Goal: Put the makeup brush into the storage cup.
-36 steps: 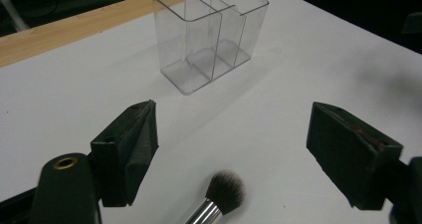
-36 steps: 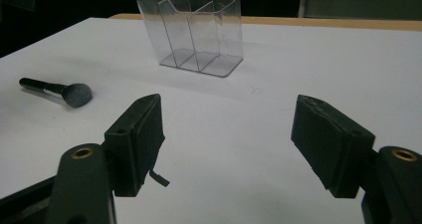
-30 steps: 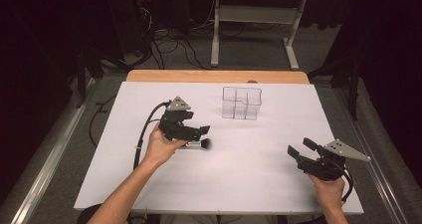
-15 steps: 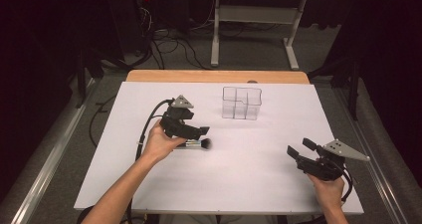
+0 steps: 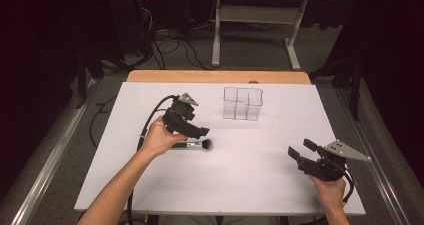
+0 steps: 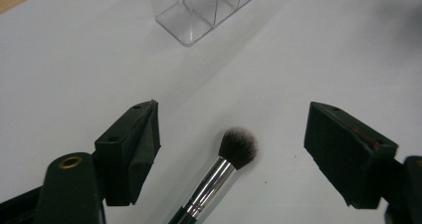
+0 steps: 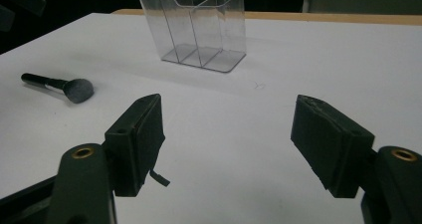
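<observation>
1. White and matte, the table [image 5: 240, 185] has a strip of pale wood along its far edge in the high view, with dark floor and cables beyond. The left gripper [image 5: 200, 133] hovers just above the makeup brush [image 5: 192, 144], which lies flat on the sheet with its bristles pointing toward the table's right. A clear organizer [image 5: 243, 103] stands upright farther back, well apart from the brush. The right gripper [image 5: 298, 151] is held near the front right corner, jaws parted and empty.

2. From the left gripper view, the two black, blocky jaws stand wide apart with nothing between their pads. The brush [image 6: 219, 176] lies below the gap, nearer the left jaw: a dark, rounded, soft-looking tuft, a shiny metal ferrule and a black handle.

3. From the right gripper view, the jaws are likewise spread wide and hold nothing. The brush [image 7: 62, 88] lies far off to the left, and the organizer [image 7: 199, 27] (transparent hard plastic, split by thin walls into compartments) stands ahead.
</observation>
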The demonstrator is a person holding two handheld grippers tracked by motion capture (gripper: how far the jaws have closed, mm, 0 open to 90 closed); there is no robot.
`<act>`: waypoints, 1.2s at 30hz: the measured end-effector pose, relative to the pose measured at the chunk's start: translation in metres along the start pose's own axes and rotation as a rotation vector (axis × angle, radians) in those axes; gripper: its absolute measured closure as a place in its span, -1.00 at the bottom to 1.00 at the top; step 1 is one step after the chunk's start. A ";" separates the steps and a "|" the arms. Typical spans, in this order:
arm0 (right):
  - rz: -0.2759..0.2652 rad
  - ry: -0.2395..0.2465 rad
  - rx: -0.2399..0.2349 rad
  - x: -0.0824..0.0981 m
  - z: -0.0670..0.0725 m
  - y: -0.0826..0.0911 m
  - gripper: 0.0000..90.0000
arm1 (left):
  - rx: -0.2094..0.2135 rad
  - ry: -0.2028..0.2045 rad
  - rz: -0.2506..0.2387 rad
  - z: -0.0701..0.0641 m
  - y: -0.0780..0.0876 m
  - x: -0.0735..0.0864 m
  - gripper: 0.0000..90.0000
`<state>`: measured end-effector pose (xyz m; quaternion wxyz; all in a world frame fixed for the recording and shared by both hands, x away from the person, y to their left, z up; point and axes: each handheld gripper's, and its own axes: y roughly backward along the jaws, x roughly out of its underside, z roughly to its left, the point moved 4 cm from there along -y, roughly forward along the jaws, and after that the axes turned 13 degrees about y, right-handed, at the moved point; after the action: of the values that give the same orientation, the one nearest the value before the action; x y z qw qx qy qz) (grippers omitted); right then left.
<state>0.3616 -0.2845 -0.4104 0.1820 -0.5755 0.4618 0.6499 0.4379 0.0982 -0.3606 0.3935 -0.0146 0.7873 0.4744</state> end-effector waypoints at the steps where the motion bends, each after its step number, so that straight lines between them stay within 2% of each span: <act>1: 0.002 -0.002 -0.001 0.000 0.000 0.000 -0.32 | -0.005 -0.001 0.008 0.001 0.000 0.000 -0.50; 2: 0.005 -0.006 -0.003 0.001 0.000 0.000 -0.32 | -0.015 -0.001 0.024 0.003 -0.002 0.000 -0.50; 6: 0.002 -0.006 -0.001 0.001 -0.001 0.000 -0.32 | -0.015 0.009 0.038 0.004 -0.004 0.000 -0.49; 9: 0.006 -0.003 -0.003 0.000 0.000 0.000 -0.32 | -0.037 -0.007 0.072 0.006 -0.005 -0.001 -0.48; 14: 0.010 0.000 -0.002 0.001 0.001 0.000 -0.32 | -0.044 -0.023 0.099 0.007 -0.006 -0.003 -0.48; 19: 0.009 0.002 0.002 0.000 0.001 0.000 -0.32 | -0.084 -0.039 0.173 0.009 -0.013 -0.004 -0.48; 29: 0.012 -0.001 0.006 0.001 0.000 0.000 -0.32 | -0.100 -0.066 0.260 0.011 -0.022 0.002 -0.46; 36: 0.019 0.006 0.008 0.002 0.000 -0.001 -0.31 | -0.109 -0.060 0.328 0.014 -0.028 0.006 -0.45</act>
<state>0.3618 -0.2846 -0.4121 0.1765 -0.5724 0.4702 0.6481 0.4532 0.0954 -0.3884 0.3329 0.1068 0.7402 0.5744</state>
